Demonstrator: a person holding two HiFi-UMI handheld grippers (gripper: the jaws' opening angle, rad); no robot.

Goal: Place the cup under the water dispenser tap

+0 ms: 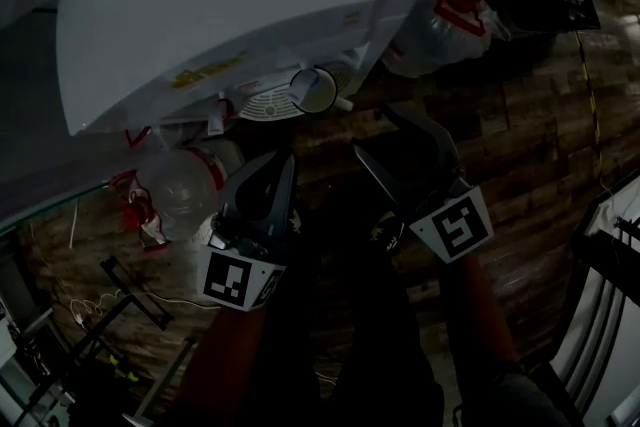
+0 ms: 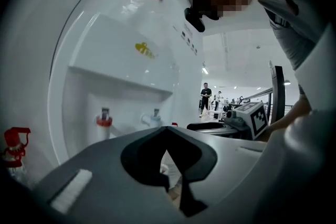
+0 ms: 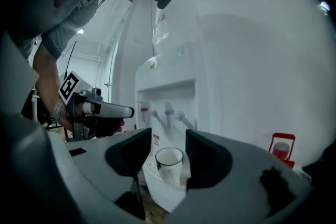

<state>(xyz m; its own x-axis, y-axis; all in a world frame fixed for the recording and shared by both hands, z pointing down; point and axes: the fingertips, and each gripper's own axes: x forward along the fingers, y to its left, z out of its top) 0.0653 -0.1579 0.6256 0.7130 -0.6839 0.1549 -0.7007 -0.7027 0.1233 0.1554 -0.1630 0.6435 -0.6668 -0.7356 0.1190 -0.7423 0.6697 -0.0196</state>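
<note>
A white cup (image 1: 313,91) stands on the drip tray (image 1: 262,106) of the white water dispenser (image 1: 230,5), below its taps (image 3: 169,113). In the right gripper view the cup (image 3: 169,161) shows upright beyond the jaws, untouched. My right gripper (image 1: 375,132) hangs just short of the tray, open and empty, its jaws (image 3: 168,136) standing wide. My left gripper (image 1: 282,167) is beside it on the left, with its tips meeting (image 2: 168,131) and nothing in them. The left gripper view shows a red tap (image 2: 104,122) and a blue tap (image 2: 155,118).
Clear water bottles with red handles lie on the wooden floor on both sides of the dispenser (image 1: 440,20) (image 1: 175,190). Black stands and cables sit at the lower left (image 1: 120,305). A person (image 2: 205,94) stands far off in the hall.
</note>
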